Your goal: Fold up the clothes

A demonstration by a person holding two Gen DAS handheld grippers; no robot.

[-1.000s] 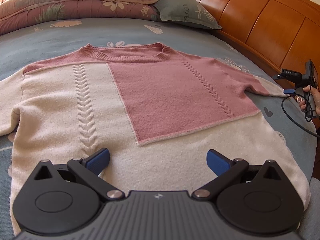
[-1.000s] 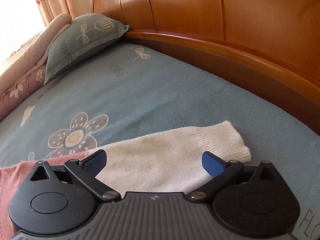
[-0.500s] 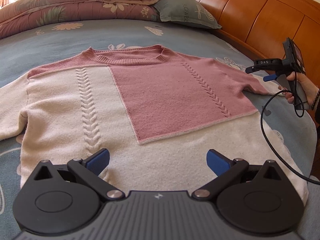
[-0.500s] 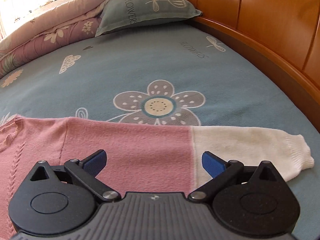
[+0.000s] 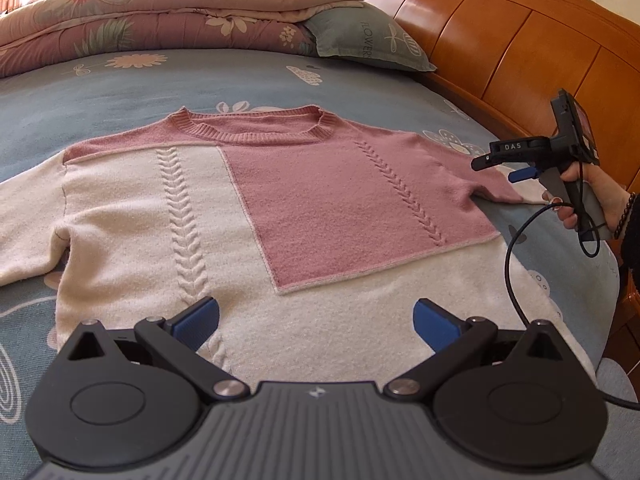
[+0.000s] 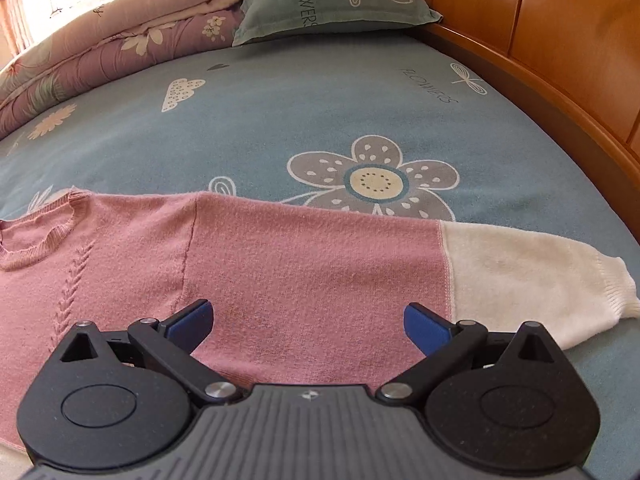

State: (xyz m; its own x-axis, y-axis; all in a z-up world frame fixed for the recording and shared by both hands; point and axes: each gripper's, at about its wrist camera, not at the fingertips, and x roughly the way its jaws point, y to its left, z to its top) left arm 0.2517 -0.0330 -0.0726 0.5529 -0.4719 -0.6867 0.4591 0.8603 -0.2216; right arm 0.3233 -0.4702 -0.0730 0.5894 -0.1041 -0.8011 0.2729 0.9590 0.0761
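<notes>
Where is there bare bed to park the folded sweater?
Free: the blue sheet between the sweater collar and the pillow and quilt, and beyond the right sleeve toward the headboard. Crowded: near side, where the sweater body runs under both open claws.

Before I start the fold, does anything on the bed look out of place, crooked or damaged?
Nothing stands out. The sweater lies flat and face up on the bed, sleeves spread to both sides, no tear or stain visible. Both grippers, left and right, are open and hold nothing.
</notes>
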